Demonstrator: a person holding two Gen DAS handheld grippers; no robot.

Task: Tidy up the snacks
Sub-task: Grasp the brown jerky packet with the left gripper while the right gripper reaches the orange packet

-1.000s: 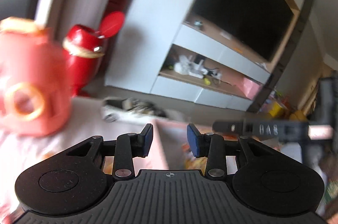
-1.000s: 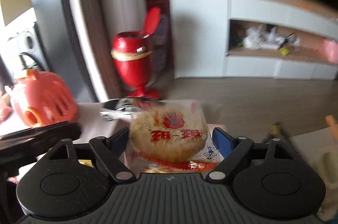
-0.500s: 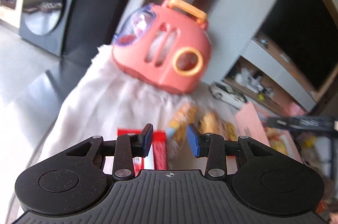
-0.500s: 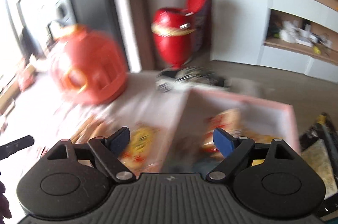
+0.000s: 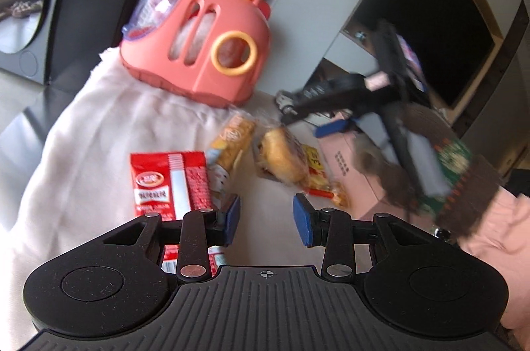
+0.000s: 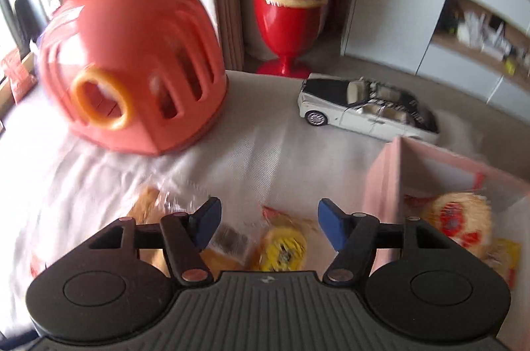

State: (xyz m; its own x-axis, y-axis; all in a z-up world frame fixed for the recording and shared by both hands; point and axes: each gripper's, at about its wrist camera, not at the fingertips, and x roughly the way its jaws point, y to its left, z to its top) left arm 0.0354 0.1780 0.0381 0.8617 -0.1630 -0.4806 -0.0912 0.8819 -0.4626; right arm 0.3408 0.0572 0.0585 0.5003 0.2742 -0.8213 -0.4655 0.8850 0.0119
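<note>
Loose snacks lie on a white cloth (image 5: 99,125): a red packet (image 5: 169,185), an orange biscuit pack (image 5: 232,140), a wrapped bun (image 5: 281,159) and a yellow packet (image 5: 314,172). My left gripper (image 5: 266,218) hovers just short of them, open and empty. My right gripper (image 6: 268,225) hangs over the yellow packet (image 6: 285,248) with its jaws closing and nothing pressed between them. Beside it stands a pink box (image 6: 384,185) holding a round cracker pack (image 6: 457,218). In the left wrist view, the right gripper's blurred fingers (image 5: 331,128) reach in above the bun.
A pink toy carrier (image 6: 132,69) with an orange handle stands at the back of the cloth. A white toy car (image 6: 364,109) sits behind the box. A red pedal bin (image 6: 291,13) stands on the floor beyond. A patterned sleeve (image 5: 457,185) crosses the right.
My right gripper let go of the round cracker pack, which now lies in the pink box, and swung left over the loose snacks. My left gripper swung left and down onto the cloth.
</note>
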